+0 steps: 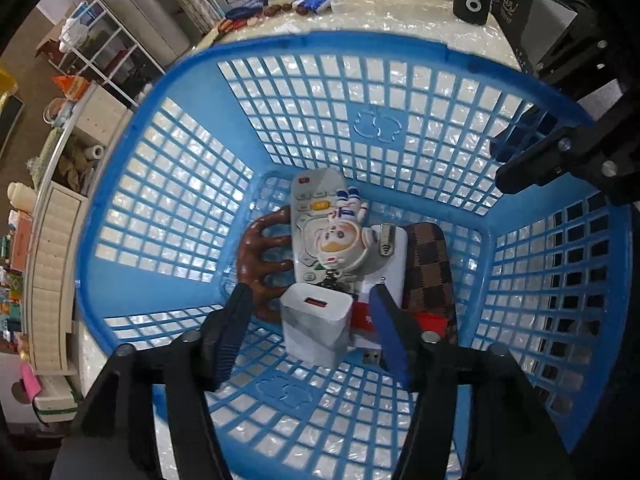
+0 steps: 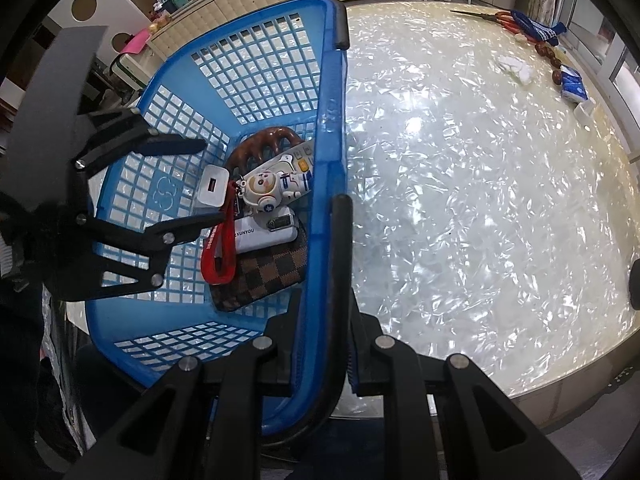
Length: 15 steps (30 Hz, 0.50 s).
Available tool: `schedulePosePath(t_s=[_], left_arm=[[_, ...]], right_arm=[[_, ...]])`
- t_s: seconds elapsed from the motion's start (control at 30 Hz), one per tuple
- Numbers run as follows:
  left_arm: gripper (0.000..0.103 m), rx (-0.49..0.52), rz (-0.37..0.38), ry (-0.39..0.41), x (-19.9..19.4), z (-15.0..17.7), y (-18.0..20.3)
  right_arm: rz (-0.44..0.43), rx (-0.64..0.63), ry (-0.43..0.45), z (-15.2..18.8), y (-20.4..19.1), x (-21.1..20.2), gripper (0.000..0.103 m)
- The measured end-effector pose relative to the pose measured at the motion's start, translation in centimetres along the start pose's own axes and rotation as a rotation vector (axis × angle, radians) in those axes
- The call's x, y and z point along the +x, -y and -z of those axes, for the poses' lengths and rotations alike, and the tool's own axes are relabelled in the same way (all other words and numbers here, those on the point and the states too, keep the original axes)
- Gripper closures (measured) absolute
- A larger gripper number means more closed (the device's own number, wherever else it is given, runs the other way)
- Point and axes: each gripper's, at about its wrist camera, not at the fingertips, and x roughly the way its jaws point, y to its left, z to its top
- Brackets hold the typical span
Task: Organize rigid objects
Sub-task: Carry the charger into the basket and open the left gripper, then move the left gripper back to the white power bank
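The left gripper [image 1: 310,322] hangs inside the blue basket [image 1: 120,208], low in the frame, its jaws spread apart. A white charger [image 1: 316,326] stands on the basket floor between the fingers [image 1: 390,332]; the pads do not press it, with a clear gap on the left side. Just above it in the frame lie a remote [image 1: 310,216], an astronaut figure [image 1: 344,240], a brown comb [image 1: 260,256], a white power bank [image 1: 394,268] and a checked pouch [image 1: 434,268]. The right gripper [image 2: 324,356], bottom centre of its view, is clamped on the basket's rim [image 2: 332,128].
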Motion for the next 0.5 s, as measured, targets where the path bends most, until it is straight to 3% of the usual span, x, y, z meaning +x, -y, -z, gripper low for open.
schedulePosePath(t_s=[0.07, 0.2, 0.33, 0.5], left_arm=[[0.022, -0.027, 0.002, 0.017, -0.9, 0.1, -0.9], [0.021, -0.081, -0.011, 0.065, -3.0, 0.3, -2.9], [0.021, -0.152, -0.08, 0.094, -5.6, 1.3, -4.7], [0.021, -0.31, -0.106, 0.119, -8.9, 4.3, -7.0]], right_arm=[[-0.003, 0.003, 0.002, 0.1, 0.1, 0.0, 0.087], [0.003, -0.001, 0.0, 0.0, 0.1, -0.1, 0.087], [0.009, -0.004, -0.002, 0.0, -0.1, -0.1, 0.087], [0.015, -0.005, -0.004, 0.0, -0.2, -0.1, 0.087]])
